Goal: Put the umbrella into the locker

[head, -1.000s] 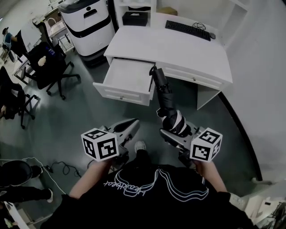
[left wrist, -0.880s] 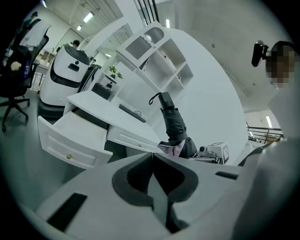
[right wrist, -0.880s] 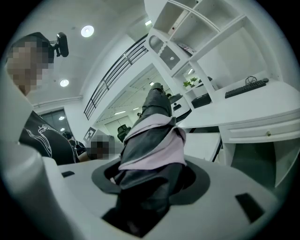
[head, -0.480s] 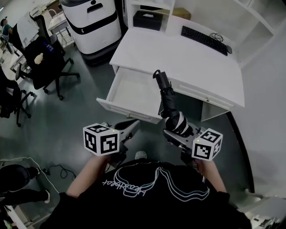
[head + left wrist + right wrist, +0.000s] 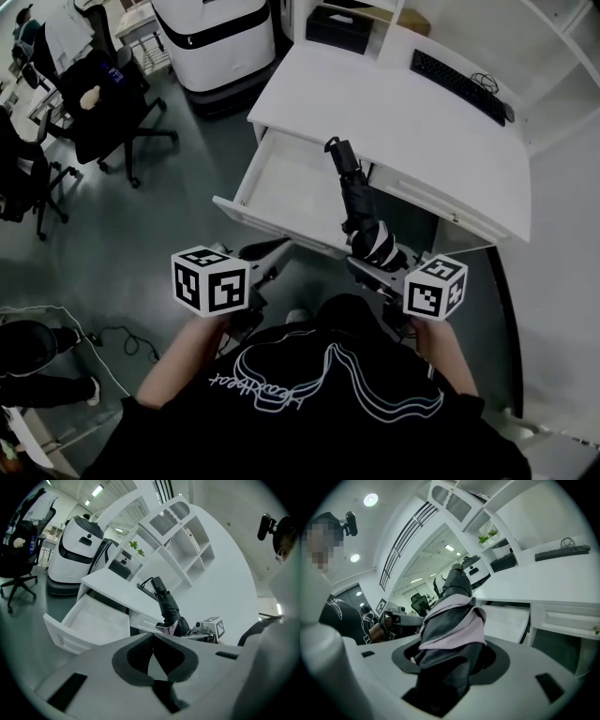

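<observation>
Umbrella (image 5: 361, 211), folded and dark, stands in the middle of the head view. Its lower end is pinched by the right gripper (image 5: 377, 270) and its far end is over the open drawer (image 5: 277, 187) of the white desk (image 5: 403, 122). The left gripper (image 5: 270, 255) waits at lower left.

In the left gripper view the jaws are pressed together on nothing.

In the right gripper view the jaws clamp the fabric. It seems best to tilt the umbrella flat and lower it lengthwise into the drawer. The gripped end is hidden between the pads, and the drawer's depth is hard to judge.
</observation>
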Available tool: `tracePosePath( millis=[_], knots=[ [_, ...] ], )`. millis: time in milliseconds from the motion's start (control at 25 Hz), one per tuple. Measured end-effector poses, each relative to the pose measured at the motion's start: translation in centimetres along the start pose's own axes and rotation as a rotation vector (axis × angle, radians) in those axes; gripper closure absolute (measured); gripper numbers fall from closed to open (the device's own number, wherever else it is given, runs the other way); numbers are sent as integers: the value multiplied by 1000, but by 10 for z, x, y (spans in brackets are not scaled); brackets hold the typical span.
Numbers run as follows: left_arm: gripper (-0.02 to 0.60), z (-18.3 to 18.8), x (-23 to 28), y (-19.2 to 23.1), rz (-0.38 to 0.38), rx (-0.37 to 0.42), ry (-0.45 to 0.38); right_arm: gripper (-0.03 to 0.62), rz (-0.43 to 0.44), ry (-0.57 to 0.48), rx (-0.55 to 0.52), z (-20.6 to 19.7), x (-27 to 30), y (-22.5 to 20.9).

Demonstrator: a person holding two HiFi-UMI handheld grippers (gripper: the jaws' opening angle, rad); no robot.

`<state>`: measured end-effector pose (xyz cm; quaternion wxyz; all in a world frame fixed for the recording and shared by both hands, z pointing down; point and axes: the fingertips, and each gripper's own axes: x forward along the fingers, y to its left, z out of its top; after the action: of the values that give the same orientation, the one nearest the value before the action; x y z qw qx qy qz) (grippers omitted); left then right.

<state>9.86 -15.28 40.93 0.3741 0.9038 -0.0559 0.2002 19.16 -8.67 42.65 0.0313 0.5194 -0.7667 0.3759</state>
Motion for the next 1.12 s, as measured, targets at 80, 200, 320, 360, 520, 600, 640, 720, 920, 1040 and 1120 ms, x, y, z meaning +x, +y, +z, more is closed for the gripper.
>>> tracePosePath(
  millis=[80, 200, 320, 360, 520, 600, 640, 720, 920, 1040, 1120],
  knots=[
    [576, -1, -3, 8, 23, -21, -9, 345, 8, 25, -1, -1, 10, -5],
    [577, 1, -2, 19, 60, -59, -21, 345, 16, 69, -8, 1, 23, -18],
    [576, 4, -1, 34, 113, -90, -28, 345, 34, 109, -19, 7, 40, -33],
    [576, 5, -1, 40, 134, -99, -29, 345, 43, 122, -20, 8, 46, -38],
    [577, 7, 0, 60, 201, -156, -52, 345, 81, 204, -33, 8, 72, -58],
    [577, 12, 2, 68, 219, -176, -72, 344, 92, 247, -48, 8, 87, -68],
    [576, 15, 2, 72, 228, -184, -81, 345, 92, 267, -59, 7, 95, -73],
    [577, 17, 4, 81, 249, -201, -95, 345, 79, 307, -99, 5, 110, -85],
    [577, 18, -7, 99, 309, -250, -130, 345, 44, 421, -148, -17, 144, -113],
    [577, 19, -21, 111, 334, -298, -172, 345, 46, 487, -143, -26, 164, -122],
    [577, 17, -28, 119, 349, -328, -193, 344, 40, 528, -167, -33, 176, -127]
  ],
)
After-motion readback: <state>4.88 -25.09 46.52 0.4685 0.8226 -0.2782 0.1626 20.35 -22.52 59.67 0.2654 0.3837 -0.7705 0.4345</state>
